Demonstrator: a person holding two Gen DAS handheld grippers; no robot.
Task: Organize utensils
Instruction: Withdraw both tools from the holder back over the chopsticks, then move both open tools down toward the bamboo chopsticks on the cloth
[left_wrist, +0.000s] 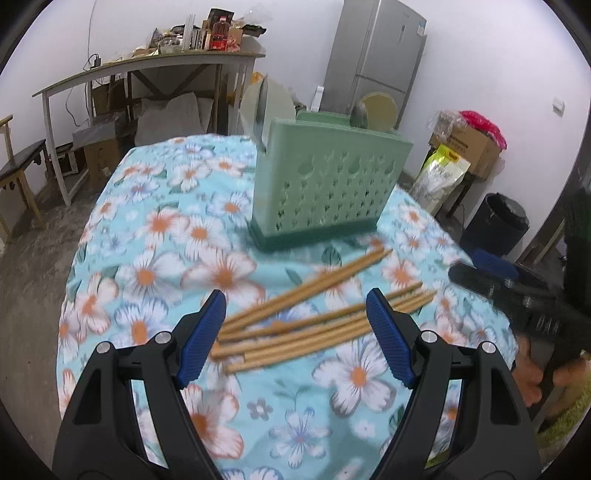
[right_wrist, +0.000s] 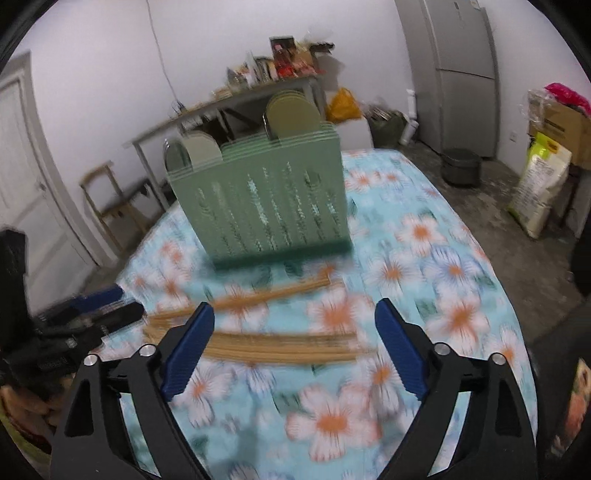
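Observation:
Several wooden chopsticks (left_wrist: 314, 317) lie loose on the floral tablecloth (left_wrist: 155, 236), in front of a green perforated utensil basket (left_wrist: 325, 188). My left gripper (left_wrist: 295, 302) hovers open just above their near ends, nothing between its blue pads. In the right wrist view the same chopsticks (right_wrist: 273, 341) lie blurred across the cloth before the basket (right_wrist: 266, 206), and my right gripper (right_wrist: 295, 308) stands open over them, holding nothing. The right gripper (left_wrist: 491, 277) also shows at the right edge of the left wrist view, a hand beneath it.
Round plates (left_wrist: 269, 107) and lids stand inside the basket. A cluttered side table (left_wrist: 147, 66), a grey fridge (left_wrist: 380, 55), a black bin (left_wrist: 498, 221), boxes and a white sack (left_wrist: 439, 177) ring the table. The left gripper (right_wrist: 85, 310) appears at the left in the right wrist view.

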